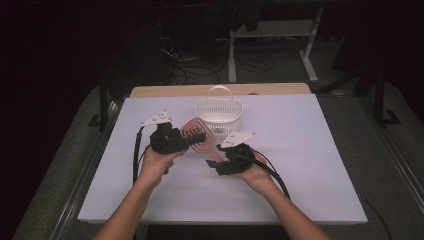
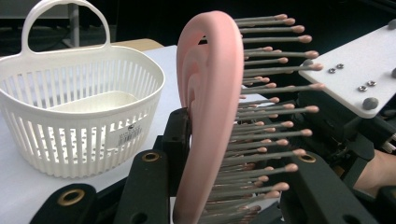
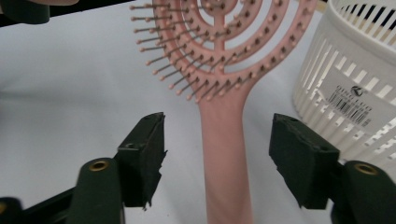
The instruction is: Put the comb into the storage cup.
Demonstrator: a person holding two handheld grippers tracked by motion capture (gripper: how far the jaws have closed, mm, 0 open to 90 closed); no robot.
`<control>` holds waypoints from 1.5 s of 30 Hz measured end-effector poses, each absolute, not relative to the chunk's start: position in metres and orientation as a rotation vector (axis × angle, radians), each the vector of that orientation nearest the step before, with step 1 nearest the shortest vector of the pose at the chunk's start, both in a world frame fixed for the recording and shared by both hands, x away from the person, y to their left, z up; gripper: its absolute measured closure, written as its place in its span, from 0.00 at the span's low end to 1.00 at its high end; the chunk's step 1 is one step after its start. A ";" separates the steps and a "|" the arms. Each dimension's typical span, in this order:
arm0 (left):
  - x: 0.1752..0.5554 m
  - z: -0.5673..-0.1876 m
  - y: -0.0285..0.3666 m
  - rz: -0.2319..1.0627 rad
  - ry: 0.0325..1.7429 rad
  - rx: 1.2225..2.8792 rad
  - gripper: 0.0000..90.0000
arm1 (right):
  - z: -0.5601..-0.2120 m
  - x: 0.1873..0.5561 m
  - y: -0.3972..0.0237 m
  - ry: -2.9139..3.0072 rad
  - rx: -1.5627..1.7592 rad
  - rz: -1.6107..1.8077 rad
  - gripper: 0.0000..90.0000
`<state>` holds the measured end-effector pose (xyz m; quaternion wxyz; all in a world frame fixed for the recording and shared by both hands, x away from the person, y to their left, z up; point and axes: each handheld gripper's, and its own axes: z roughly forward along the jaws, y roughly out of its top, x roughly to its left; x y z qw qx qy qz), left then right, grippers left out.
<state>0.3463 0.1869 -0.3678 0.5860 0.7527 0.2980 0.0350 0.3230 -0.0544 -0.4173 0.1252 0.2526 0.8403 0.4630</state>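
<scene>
On the white desk (image 1: 310, 165) in a dark room, the left hand-held gripper (image 1: 197, 138) clamped the pink plastic hairbrush (image 2: 210, 116) by its head beside the white slotted plastic basket (image 1: 219, 116); the right hand-held gripper (image 3: 217, 158) stood open around the handle without touching it.

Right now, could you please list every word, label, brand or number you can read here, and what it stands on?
No text can be read.
White sticker on the white slatted basket: a logo, small print and a barcode, all too blurred to read.
Pink hairbrush: no lettering visible.
</scene>
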 end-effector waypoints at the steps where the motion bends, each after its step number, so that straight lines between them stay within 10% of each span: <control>1: 0.346 -0.368 0.187 0.082 0.696 1.755 0.72 | -0.418 0.323 -0.055 2.460 0.736 1.355 0.35; 20: 0.348 -0.365 0.197 0.097 0.713 1.731 0.72 | -0.427 0.329 -0.090 2.483 0.908 1.364 0.00; 45: 0.346 -0.360 0.202 0.109 0.699 1.713 0.72 | -0.453 0.296 -0.161 2.375 1.033 1.334 0.00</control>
